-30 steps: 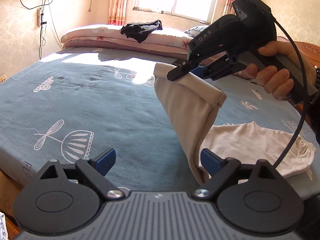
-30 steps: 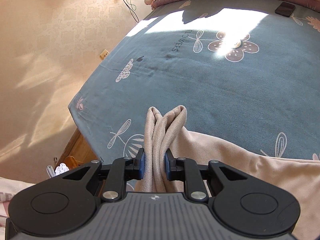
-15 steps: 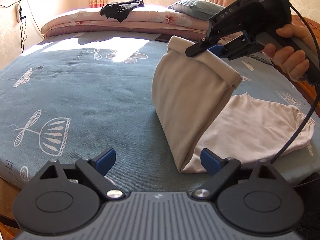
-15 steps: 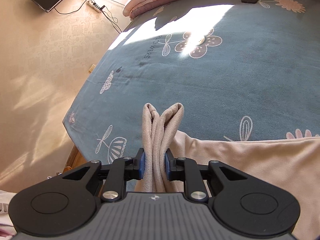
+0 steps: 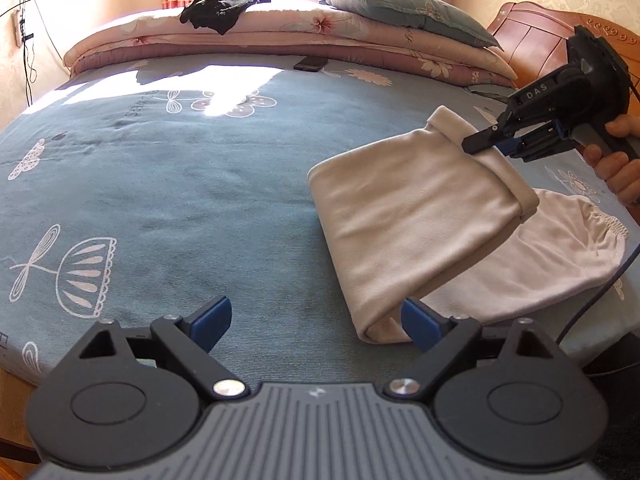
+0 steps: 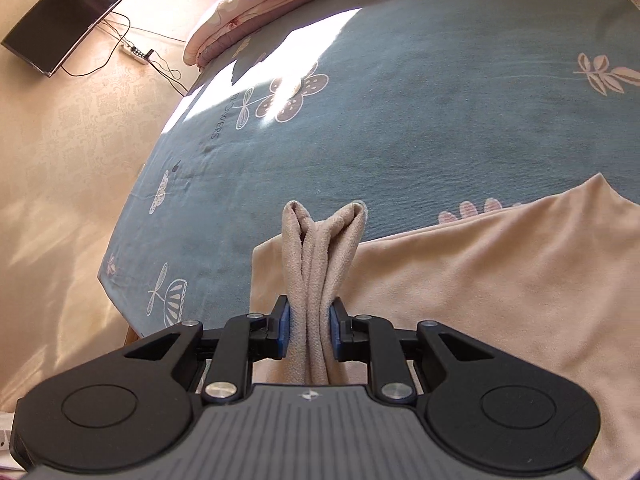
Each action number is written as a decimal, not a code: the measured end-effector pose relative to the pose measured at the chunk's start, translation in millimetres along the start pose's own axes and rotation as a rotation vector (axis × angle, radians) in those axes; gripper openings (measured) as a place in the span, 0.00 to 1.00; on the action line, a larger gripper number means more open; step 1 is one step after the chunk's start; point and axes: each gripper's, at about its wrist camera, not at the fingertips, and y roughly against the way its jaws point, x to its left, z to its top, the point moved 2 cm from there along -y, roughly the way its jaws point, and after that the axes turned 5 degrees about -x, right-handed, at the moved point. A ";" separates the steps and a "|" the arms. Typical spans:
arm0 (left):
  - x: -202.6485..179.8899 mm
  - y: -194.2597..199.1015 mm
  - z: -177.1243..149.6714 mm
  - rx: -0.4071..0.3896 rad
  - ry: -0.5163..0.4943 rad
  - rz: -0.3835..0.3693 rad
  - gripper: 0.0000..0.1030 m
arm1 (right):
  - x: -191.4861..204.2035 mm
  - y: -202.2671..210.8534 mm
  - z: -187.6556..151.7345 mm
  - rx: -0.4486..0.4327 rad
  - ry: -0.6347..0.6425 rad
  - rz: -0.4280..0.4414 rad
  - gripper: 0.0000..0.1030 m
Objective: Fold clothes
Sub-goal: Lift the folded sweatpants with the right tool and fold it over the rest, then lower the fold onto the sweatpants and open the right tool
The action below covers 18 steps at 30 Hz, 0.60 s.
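A cream garment (image 5: 404, 220) lies on the blue bedspread (image 5: 168, 184), its near half folded over toward the right. My right gripper (image 5: 486, 145) is shut on the bunched upper edge of that fold and holds it low above the spread-out part (image 5: 560, 256). The right wrist view shows the blue pads pinching the doubled cream fabric (image 6: 316, 264), with my right gripper (image 6: 308, 330) over the rest of the garment (image 6: 500, 280). My left gripper (image 5: 316, 322) is open near the bed's front edge, nothing between its fingers, with the garment's folded corner just beyond its right finger (image 5: 420, 320).
A rolled quilt (image 5: 280, 36) with a black garment (image 5: 224, 8) and a teal pillow (image 5: 408, 12) lies at the far end. A dark phone (image 5: 310, 63) rests on the bedspread. A wooden headboard (image 5: 532, 36) stands at right, a wall television (image 6: 64, 20) at left.
My right gripper carried the cream fold to the right and downward, laying it flatter over the rest of the garment. The left gripper stayed open and shifted a little.
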 end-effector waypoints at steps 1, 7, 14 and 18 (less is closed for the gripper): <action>-2.2 -2.4 0.4 0.005 -0.005 -0.003 0.89 | -9.6 -0.7 -2.9 0.000 -0.021 -0.006 0.22; -13.2 -11.6 0.9 0.023 -0.031 -0.022 0.89 | -59.3 -16.5 -24.5 0.012 -0.124 -0.037 0.22; -16.8 -20.0 4.3 0.029 -0.040 -0.043 0.89 | -100.6 -48.7 -50.8 0.033 -0.197 -0.042 0.32; -22.7 -32.5 4.8 0.049 -0.054 -0.060 0.89 | -110.9 -45.6 -57.2 -0.014 -0.241 0.024 0.31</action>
